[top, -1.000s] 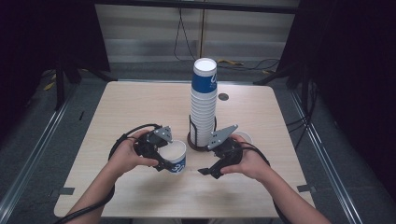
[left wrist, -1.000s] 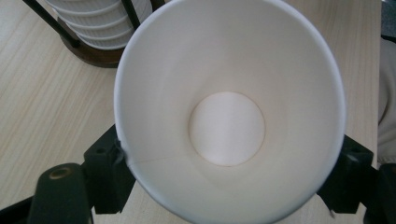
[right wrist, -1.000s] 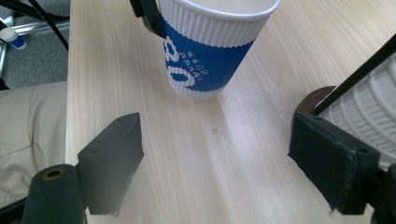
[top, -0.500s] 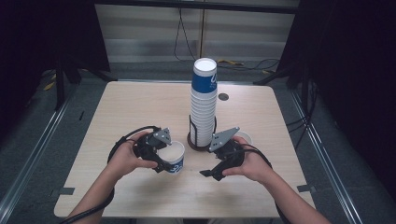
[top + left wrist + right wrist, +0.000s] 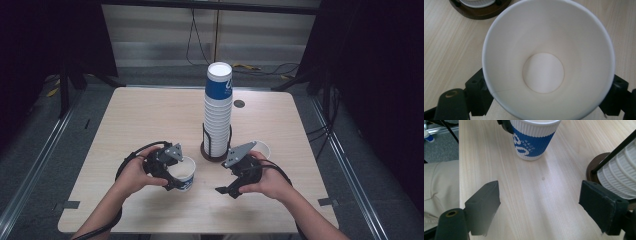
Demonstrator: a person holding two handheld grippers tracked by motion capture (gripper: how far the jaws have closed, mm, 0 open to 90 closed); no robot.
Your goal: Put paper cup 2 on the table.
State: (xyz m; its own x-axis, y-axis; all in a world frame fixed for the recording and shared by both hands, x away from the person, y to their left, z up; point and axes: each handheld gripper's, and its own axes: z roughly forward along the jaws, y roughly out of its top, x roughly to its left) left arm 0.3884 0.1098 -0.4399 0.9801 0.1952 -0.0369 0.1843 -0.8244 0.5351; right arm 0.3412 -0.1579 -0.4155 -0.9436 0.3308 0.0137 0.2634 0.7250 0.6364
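left gripper (image 5: pixel 172 172): jaws just opening around blue-and-white ribbed paper cup (image 5: pixel 183 173), pads barely touching | cup stays on wooden worktop (image 5: pixel 150 115) | right gripper (image 5: pixel 235 182): open, empty, unmoved

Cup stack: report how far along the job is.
Done: one blue cup is off the stack and stands upright on the table. In hand: the left tool straddles it, its jaws having just been opening; whether the pads touch it is unclear. Left: back that tool away. The open right tool holds nothing, and many cups remain stacked.
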